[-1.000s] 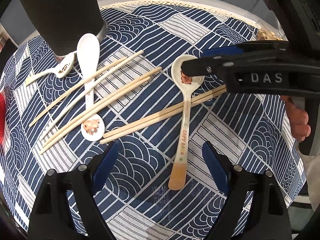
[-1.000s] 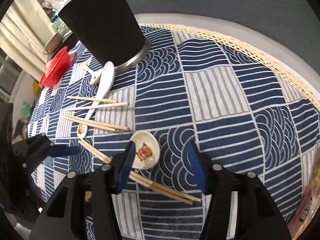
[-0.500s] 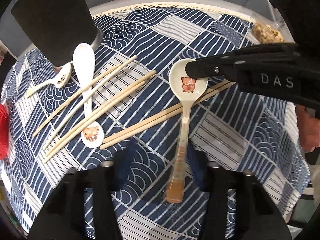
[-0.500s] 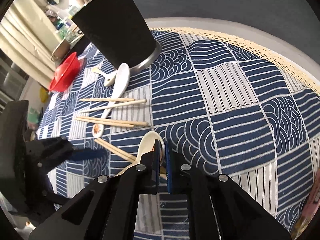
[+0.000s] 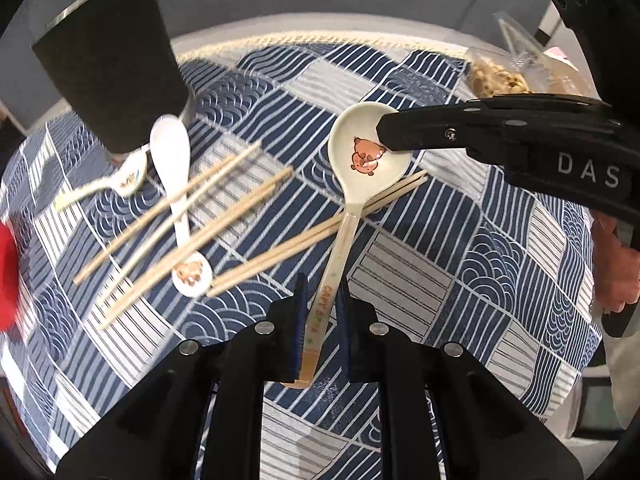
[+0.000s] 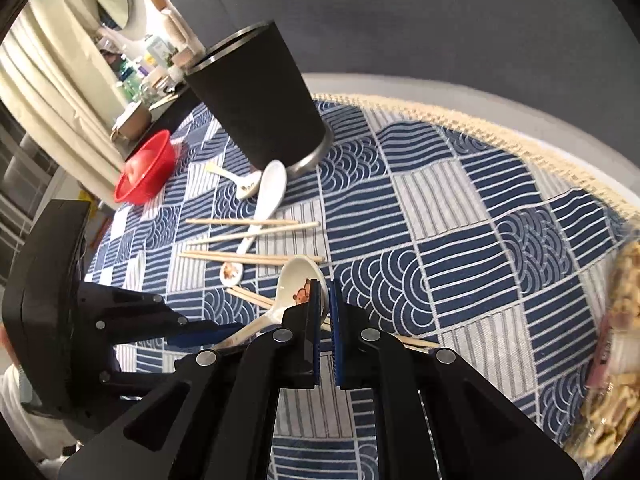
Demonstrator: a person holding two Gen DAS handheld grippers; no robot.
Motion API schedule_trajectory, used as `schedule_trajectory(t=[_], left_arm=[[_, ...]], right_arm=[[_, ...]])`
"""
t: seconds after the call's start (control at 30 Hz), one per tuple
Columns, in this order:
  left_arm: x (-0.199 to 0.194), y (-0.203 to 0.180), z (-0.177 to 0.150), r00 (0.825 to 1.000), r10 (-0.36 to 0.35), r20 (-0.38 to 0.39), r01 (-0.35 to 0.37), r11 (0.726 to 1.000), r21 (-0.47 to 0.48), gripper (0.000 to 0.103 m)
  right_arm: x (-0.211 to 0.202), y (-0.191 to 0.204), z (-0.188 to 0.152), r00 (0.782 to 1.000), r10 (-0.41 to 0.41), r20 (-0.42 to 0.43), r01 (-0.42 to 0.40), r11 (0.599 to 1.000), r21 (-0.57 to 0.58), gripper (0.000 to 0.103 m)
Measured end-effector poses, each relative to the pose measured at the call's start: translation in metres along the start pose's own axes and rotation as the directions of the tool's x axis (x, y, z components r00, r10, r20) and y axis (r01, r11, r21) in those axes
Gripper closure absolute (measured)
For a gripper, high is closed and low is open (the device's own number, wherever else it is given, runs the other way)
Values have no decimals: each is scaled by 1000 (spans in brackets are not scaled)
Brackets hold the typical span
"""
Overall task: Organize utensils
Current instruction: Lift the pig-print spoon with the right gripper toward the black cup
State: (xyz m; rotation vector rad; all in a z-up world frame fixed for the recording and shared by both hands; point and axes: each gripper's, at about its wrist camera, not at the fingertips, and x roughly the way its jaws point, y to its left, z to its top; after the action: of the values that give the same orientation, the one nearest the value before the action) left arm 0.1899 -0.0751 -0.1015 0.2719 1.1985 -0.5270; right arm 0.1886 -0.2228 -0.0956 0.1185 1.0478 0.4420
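Far left of the table, a red bowl (image 6: 145, 168) sat off by the edge, nothing to do with this bit. Next over was the black cup (image 6: 260, 92), standing upright at the far side, pretty clearly where the utensils are meant to end up. Right at its base lay a small spoon (image 5: 120, 176) and a plain white spoon (image 5: 176, 184), with loose chopsticks (image 5: 200, 208) scattered across the blue patterned cloth (image 5: 460, 240), all untouched. Then the interesting part, near centre: the bear spoon (image 5: 362, 156). A second earlier both grippers were wide open around it and it lay flat across a chopstick pair. Now the left gripper (image 5: 319, 320) had its jaws closing on the handle end, with the handle between the pads, and the right gripper (image 6: 326, 300) was pinched tight on the rim of the bowl end. The spoon also looked raised off the cloth, bowl end tilted up, compared with before. So it's gone from lying loose to being carried by two grips, and I'd guess the next job is swinging it left and far, over to the cup. On the far right, a bag of snacks (image 6: 616, 340) sat near the edge.
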Motion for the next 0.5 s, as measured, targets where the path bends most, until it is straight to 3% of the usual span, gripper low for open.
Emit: schedule_trajectory(t=[0.17,0.5], left_arm=[[-21,4,9,999,-5,44,1,996,86,88],[-51,26,27,992,-67,104,50,986,162,89]], right_arm=[[-24,10,7,997,-48,53,47,999,23,99],[-59,41,28,981,-138,135,133,990,47,99]])
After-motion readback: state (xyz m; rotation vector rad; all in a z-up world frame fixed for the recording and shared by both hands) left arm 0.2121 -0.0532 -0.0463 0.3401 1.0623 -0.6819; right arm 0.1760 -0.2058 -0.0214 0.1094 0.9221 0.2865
